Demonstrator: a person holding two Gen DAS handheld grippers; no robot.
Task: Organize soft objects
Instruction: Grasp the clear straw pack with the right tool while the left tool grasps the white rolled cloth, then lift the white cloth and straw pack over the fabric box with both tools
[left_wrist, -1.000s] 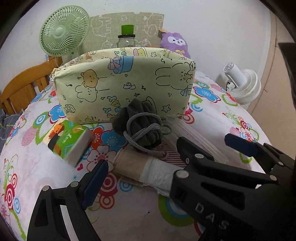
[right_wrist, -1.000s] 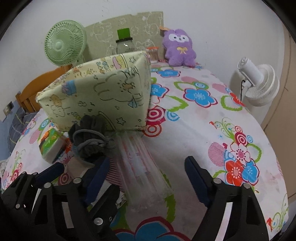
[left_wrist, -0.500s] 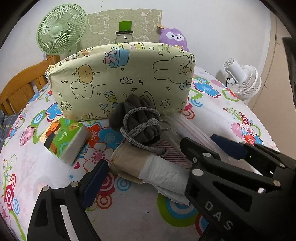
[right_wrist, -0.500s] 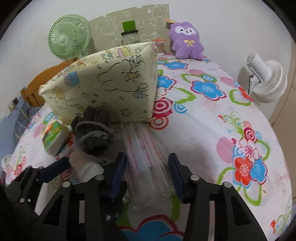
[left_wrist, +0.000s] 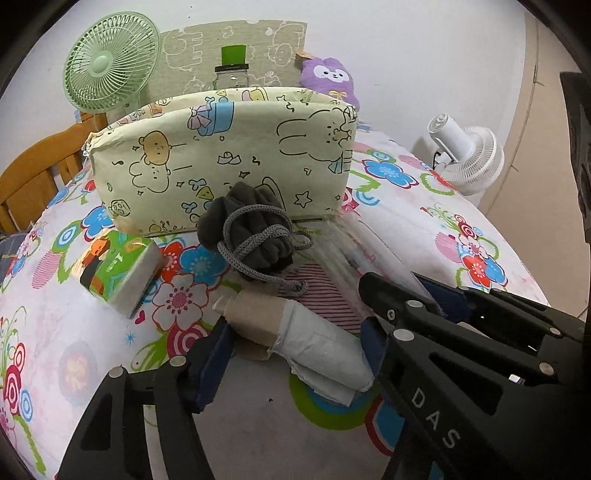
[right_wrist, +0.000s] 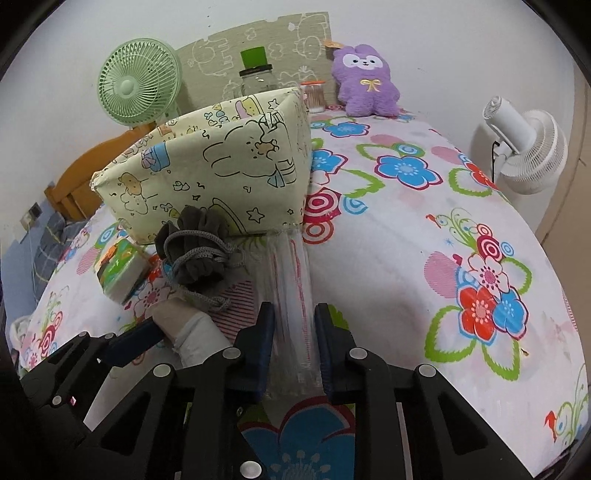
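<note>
A yellow cartoon-print fabric bin (left_wrist: 225, 162) (right_wrist: 221, 170) stands on the floral bed. In front of it lie a grey drawstring pouch (left_wrist: 251, 232) (right_wrist: 199, 247), a striped cloth (left_wrist: 317, 291), a beige-and-white roll (left_wrist: 295, 336) (right_wrist: 188, 328) and a clear plastic packet (right_wrist: 291, 288) (left_wrist: 354, 251). My left gripper (left_wrist: 295, 350) straddles the roll, jaws closing against its sides. My right gripper (right_wrist: 293, 343) is shut on the clear packet's near end.
A green tissue pack (left_wrist: 118, 273) lies left of the pouch. A green fan (left_wrist: 110, 66), a jar (left_wrist: 231, 74) and a purple plush (right_wrist: 365, 81) stand at the back. A white fan (right_wrist: 524, 147) is at the right bed edge. A wooden headboard (left_wrist: 33, 177) is left.
My right gripper closed from wide open onto the clear packet. My left gripper moved forward and narrowed around the beige-and-white roll.
</note>
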